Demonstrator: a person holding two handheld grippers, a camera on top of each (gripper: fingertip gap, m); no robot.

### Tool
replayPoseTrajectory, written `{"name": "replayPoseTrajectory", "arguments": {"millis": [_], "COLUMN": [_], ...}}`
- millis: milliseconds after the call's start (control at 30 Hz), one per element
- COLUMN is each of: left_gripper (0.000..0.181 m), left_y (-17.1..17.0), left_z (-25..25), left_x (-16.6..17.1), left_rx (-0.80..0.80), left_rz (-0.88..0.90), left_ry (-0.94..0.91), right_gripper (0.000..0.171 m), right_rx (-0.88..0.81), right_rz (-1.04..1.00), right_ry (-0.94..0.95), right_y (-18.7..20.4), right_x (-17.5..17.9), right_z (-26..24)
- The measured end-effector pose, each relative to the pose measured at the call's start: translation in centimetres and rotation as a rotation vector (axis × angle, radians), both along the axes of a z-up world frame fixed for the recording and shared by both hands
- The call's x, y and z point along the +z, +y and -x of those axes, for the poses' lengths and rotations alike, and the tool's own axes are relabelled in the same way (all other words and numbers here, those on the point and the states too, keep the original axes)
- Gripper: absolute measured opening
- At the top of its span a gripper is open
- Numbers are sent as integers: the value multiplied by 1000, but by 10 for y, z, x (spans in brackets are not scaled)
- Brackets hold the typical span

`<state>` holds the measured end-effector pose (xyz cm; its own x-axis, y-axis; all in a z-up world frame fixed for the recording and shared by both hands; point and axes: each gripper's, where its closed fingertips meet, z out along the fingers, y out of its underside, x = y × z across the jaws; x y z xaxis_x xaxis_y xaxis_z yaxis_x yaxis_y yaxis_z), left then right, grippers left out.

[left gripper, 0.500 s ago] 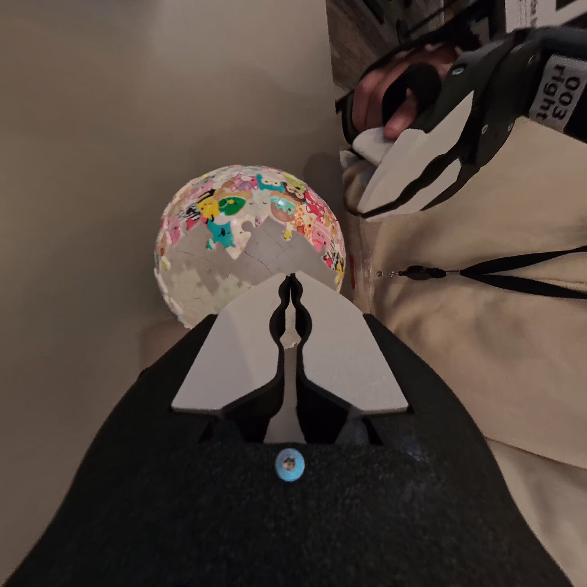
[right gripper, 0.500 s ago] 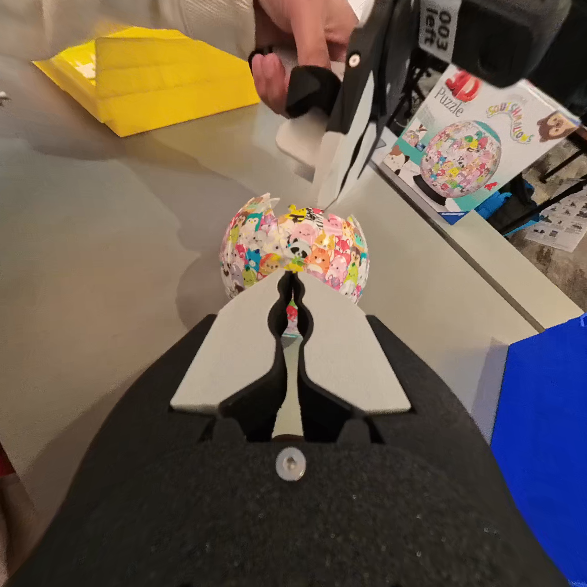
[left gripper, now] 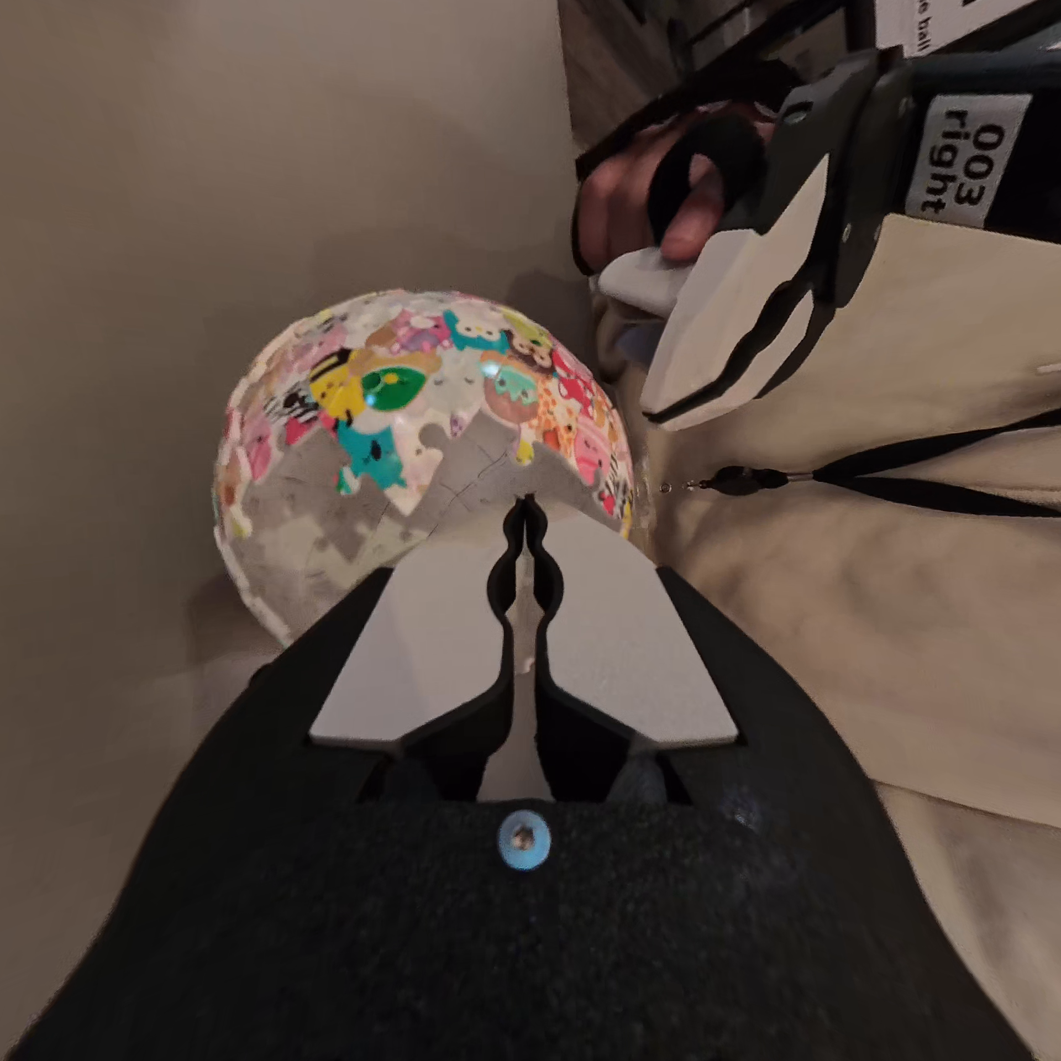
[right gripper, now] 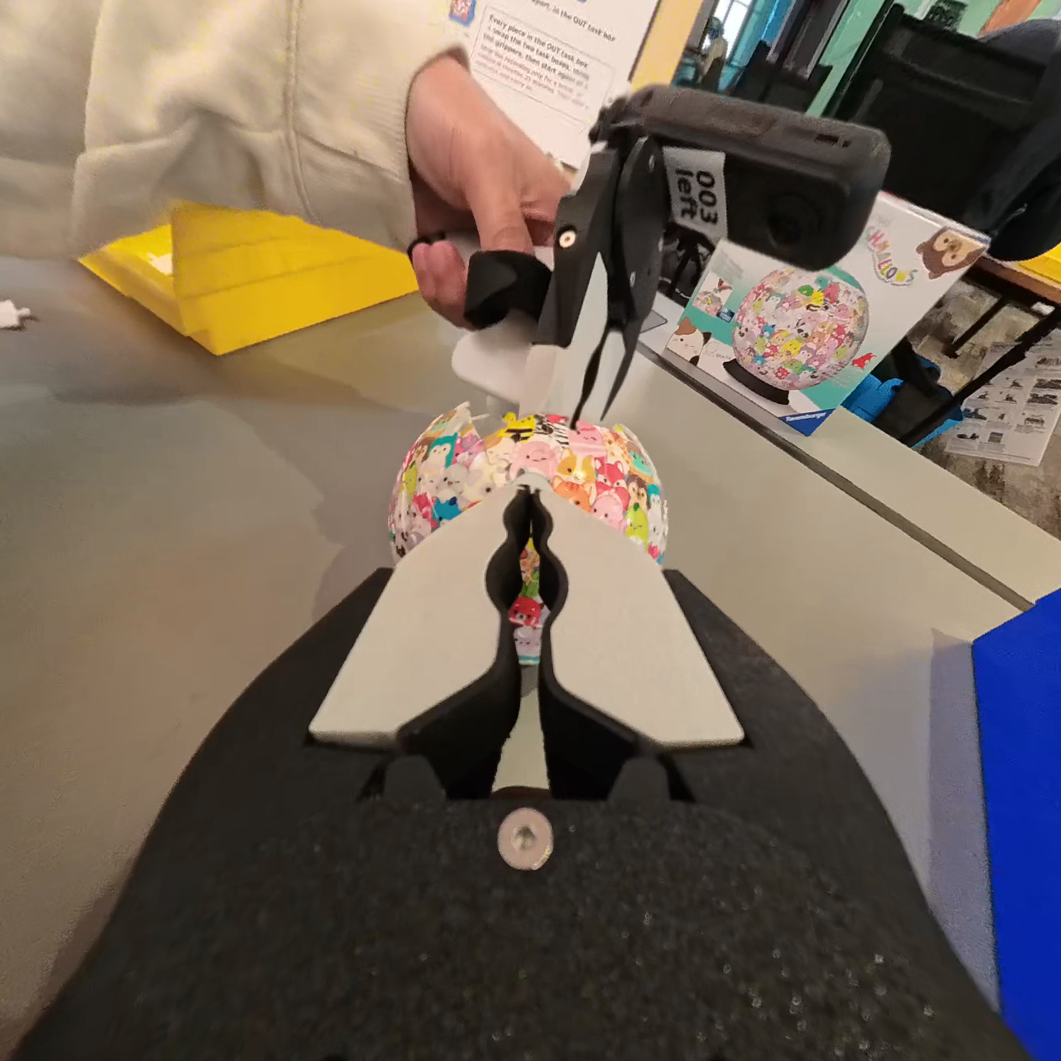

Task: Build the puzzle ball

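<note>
The puzzle ball (right gripper: 459, 476), covered in colourful cartoon animals, rests on the grey table (right gripper: 172, 517). Its top is open with a jagged rim. The left wrist view looks down into the ball (left gripper: 402, 402) and its grey inside. My left gripper (left gripper: 525, 505) is shut, and its tips touch the ball's open rim; it also shows from the side in the right wrist view (right gripper: 588, 423). My right gripper (right gripper: 525, 494) is shut beside the ball, apart from it. A small pale puzzle piece (right gripper: 531, 479) seems pinched at its tips. The right gripper also shows in the left wrist view (left gripper: 657, 416).
Yellow trays (right gripper: 258, 275) lie at the back left. The puzzle's box (right gripper: 804, 321) stands at the back right near the table's far edge. A blue surface (right gripper: 1022, 746) lies at the right. A person in a cream jacket (left gripper: 861, 574) stands close by. My hands' fingertips stand some 5 centimetres from each other.
The right wrist view has tilted up a little, so the ball sits lower in it. The left gripper stays on the ball's rim. Both grippers stay shut.
</note>
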<state>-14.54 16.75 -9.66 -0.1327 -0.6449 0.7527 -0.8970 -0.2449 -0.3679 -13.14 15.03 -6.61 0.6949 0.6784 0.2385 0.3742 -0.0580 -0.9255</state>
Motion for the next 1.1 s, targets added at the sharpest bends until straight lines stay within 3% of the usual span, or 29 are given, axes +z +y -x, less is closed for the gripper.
{"name": "replayPoseTrajectory", "arguments": {"millis": [467,600,1100], "left_gripper": [0,0,0], "left_y": [-8,-8,-2], "left_z": [-10,-11,-2], "left_x": [-1,-1,-1], "left_rx": [-53,-52,-34], "left_rz": [82,79,45], "left_ry": [-41,-45,-12], "right_gripper": [0,0,0], "right_rx": [-2,-8,6], "right_rz": [-2,37,-22], "right_ry": [189,139,126], "right_y": [7,10,7], "right_x": [7,-7,8], "right_z": [-12,-10,-7]}}
